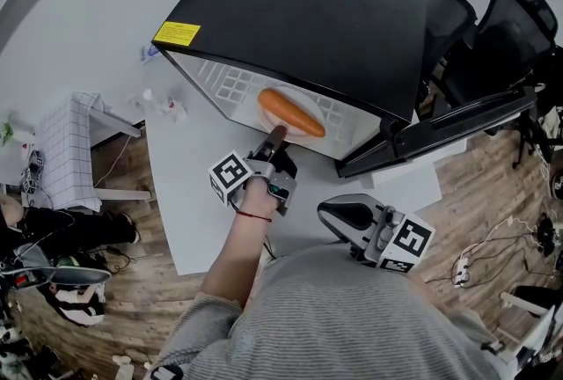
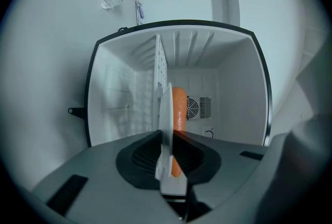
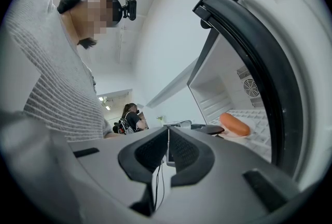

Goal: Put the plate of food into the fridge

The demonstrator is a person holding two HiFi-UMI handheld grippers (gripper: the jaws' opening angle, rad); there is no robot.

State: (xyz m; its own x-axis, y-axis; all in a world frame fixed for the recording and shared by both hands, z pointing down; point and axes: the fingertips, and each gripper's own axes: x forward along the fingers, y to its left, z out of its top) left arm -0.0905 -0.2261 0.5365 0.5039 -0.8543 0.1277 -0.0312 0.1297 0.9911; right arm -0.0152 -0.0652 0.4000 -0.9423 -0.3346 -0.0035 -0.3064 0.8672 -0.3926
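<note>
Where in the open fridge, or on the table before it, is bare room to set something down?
Free: the wire shelf left of the plate, the compartment under that shelf, and the white table left of the left gripper. Crowded: the shelf's right part, where that gripper holds the plate with the sausage.

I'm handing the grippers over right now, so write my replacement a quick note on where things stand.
Grippers: the left gripper is shut on the near rim of the plate, reaching into the open fridge. The right gripper is shut, empty, held back by the body.
Things: plate with sausage sits on the wire shelf.
Done: plate is inside.
Left: release, withdraw, close the door.
</note>
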